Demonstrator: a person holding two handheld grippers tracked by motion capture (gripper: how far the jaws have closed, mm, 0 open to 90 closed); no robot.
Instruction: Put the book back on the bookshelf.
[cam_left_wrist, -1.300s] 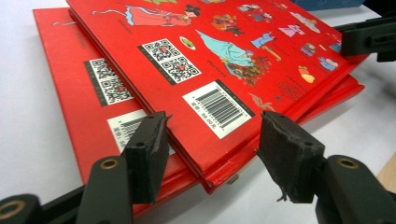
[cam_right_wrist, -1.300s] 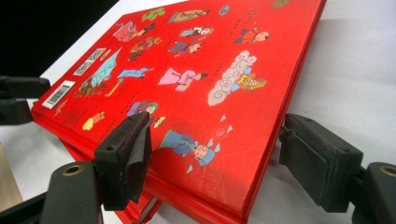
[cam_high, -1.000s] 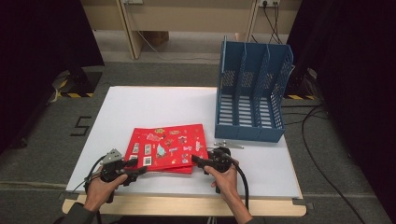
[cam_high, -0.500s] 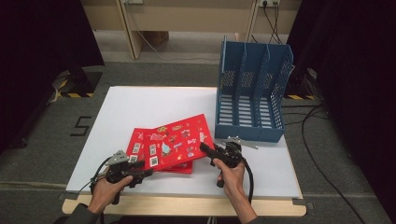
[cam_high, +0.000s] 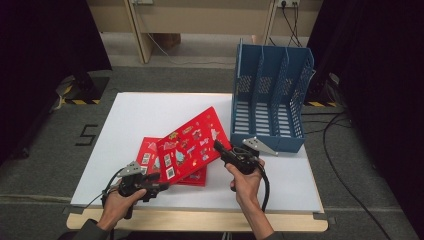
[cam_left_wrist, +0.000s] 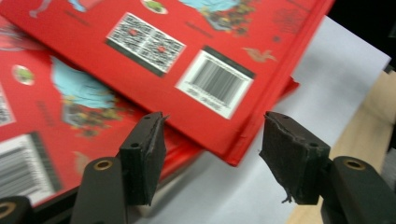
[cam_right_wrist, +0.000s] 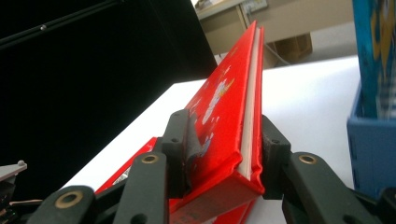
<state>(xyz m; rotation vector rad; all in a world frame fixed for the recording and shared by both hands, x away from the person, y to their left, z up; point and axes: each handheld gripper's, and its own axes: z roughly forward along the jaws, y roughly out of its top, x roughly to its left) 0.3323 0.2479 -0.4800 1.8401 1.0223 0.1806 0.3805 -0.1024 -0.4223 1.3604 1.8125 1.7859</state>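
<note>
Upper red hardcover book (cam_high: 191, 144) tilted up off lower red book (cam_high: 150, 155), near front edge of white table (cam_high: 135, 115), left of blue file rack (cam_high: 270, 100).

Right gripper (cam_high: 223, 151) jaws just closing, now clamped on upper book's edge, pads on both covers. Judgement: rigid boards, glossy so slippery, moderately heavy; grip deep near spine.

Left gripper (cam_left_wrist: 210, 154) jaws just opening, partly apart, nothing between pads, book corner just beyond them.

Bright, even overhead light — dark surrounds, close-ups softly blurred
</note>
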